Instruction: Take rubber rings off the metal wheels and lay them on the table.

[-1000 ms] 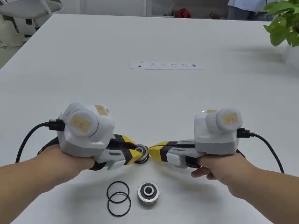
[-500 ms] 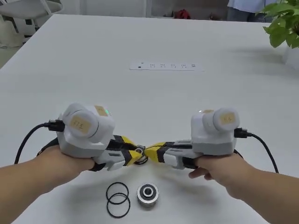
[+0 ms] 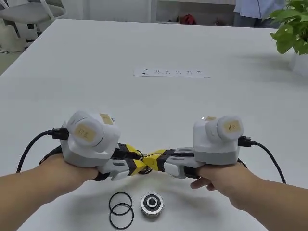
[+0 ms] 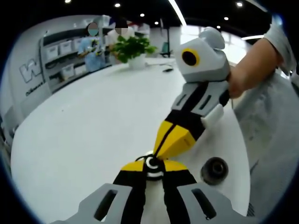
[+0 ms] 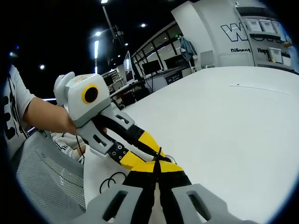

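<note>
My left gripper (image 3: pixel 138 166) (image 4: pixel 152 164) is shut on a small metal wheel (image 4: pixel 152 163), held just above the table. The right gripper (image 3: pixel 152 160) (image 5: pixel 159 167) meets it tip to tip, its jaws shut on a thin black rubber ring (image 5: pixel 161 153) at the wheel's edge. In the head view the crossed yellow tips hide that wheel. On the table in front of them lie two loose black rubber rings (image 3: pixel 120 209) (image 5: pixel 111 182), overlapping, and beside them a bare metal wheel (image 3: pixel 151 203) (image 4: pixel 214 169).
The white table (image 3: pixel 159 101) stretches far ahead, with a white power strip (image 3: pixel 171 73) set into its middle. A potted plant (image 3: pixel 291 29) stands at the far right corner. Cables trail back from both grippers.
The right gripper has slid left, so its tips now overlap the left gripper's tips and cover the held wheel. The rings and bare wheel on the table have stayed put.
</note>
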{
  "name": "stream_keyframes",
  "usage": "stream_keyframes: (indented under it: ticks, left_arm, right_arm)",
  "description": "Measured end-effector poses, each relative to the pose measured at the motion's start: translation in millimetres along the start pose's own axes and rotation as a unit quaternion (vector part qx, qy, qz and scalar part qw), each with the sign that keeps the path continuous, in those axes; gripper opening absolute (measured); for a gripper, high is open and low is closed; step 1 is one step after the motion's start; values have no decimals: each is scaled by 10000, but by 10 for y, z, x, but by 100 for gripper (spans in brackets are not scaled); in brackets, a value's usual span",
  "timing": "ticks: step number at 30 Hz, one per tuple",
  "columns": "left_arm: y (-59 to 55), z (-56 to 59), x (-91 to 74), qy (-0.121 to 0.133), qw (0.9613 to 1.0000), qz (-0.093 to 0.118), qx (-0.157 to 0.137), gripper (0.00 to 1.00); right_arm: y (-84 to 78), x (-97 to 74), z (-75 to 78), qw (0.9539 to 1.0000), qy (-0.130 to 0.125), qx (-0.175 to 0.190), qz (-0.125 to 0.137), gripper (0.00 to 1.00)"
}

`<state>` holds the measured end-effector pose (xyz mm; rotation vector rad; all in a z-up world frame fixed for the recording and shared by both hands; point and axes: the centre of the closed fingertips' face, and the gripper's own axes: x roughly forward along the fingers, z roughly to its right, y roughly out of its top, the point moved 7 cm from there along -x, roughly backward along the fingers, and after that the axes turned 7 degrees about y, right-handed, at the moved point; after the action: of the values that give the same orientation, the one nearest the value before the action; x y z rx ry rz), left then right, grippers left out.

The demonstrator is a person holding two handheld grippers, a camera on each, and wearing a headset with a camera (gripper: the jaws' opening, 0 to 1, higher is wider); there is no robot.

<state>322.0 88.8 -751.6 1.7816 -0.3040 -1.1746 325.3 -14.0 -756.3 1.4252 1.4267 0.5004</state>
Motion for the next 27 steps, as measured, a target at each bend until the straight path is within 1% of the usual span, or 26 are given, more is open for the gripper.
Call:
stream_keyframes:
  ticks: [5,7,14,16,22,27]
  left_arm:
    - [-2,-2,-2,21,10000,-13,8,14]
    - [-4,5,-5,40,9999,-27,94,14]
    - [16,-5,-15,50,9999,-45,78,16]
    - [23,-6,-29,16,10000,-47,40,17]
    - [54,-11,-65,-12,10000,57,-78,18]
    - [78,2,-97,-29,9999,106,-89,19]
  right_arm:
    - [-8,-31,26,10000,-59,-9,-24,0]
    - [-14,-36,25,10000,-73,-10,-34,0]
    - [-4,-38,17,10000,-52,-15,-22,0]
    - [1,-41,16,10000,-49,-19,-11,0]
    - [12,-55,20,10000,-60,-7,16,0]
    - [17,-67,16,10000,-58,13,37,0]
